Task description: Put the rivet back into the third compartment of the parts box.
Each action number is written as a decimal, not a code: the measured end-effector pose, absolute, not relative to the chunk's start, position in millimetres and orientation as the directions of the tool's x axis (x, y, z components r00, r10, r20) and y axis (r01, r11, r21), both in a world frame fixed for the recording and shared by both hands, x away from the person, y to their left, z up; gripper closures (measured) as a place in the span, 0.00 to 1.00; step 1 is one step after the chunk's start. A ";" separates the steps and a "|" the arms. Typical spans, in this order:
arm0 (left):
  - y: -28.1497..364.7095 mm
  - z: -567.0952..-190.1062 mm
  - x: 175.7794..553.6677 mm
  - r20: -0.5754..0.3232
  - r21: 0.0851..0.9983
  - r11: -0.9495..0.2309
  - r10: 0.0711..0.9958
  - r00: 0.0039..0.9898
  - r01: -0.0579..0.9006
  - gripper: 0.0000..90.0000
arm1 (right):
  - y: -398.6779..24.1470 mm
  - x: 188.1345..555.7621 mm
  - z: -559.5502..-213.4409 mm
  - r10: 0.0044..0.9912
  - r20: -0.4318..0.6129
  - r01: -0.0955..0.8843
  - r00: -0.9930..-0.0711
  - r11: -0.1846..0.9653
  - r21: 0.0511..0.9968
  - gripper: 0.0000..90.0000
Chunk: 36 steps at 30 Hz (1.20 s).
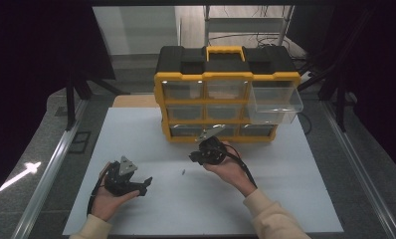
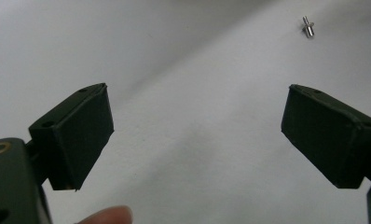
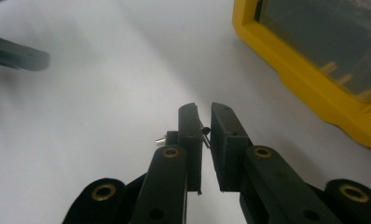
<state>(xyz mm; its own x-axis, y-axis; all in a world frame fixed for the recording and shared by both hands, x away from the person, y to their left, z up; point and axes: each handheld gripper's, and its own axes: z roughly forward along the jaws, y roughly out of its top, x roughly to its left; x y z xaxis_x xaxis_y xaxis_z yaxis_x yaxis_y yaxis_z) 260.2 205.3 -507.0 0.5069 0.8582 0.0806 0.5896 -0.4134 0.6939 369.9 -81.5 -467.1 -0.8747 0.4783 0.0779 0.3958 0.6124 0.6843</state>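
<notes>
Held in the person's left hand at the near left of the white table (image 1: 136, 209), the left gripper (image 1: 145, 185) is seen with its jaws spread wide and nothing between them. In the left gripper view, bare tabletop is framed by the two black pads, and a small metal pin (image 2: 308, 26) is seen lying ahead, well apart from them. The same pin (image 1: 184, 173) is found in the high view on the table between the two hands. Further right, the right gripper (image 3: 203, 133) is raised above the table, its jaws nearly closed on a small dark pin-like part (image 3: 205, 135) pinched between the pads. Behind it, the yellow-and-black drawer organizer (image 1: 227, 74) is stood, with its top-right clear drawer (image 1: 278, 102) pulled out.
</notes>
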 end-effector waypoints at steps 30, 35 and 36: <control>204.6 -506.8 259.9 0.082 0.695 -0.411 0.860 0.503 0.589 0.11 | -106.3 345.8 -407.3 0.473 0.089 0.366 -0.877 0.535 0.761 0.91; 204.3 -506.7 259.8 0.080 0.698 -0.406 0.862 0.500 0.589 0.11 | -109.9 343.9 -399.2 0.471 0.084 0.356 -0.878 0.527 0.771 0.91; 204.3 -506.6 259.8 0.080 0.698 -0.407 0.862 0.501 0.589 0.11 | -110.6 343.7 -398.2 0.471 0.084 0.356 -0.878 0.526 0.773 0.92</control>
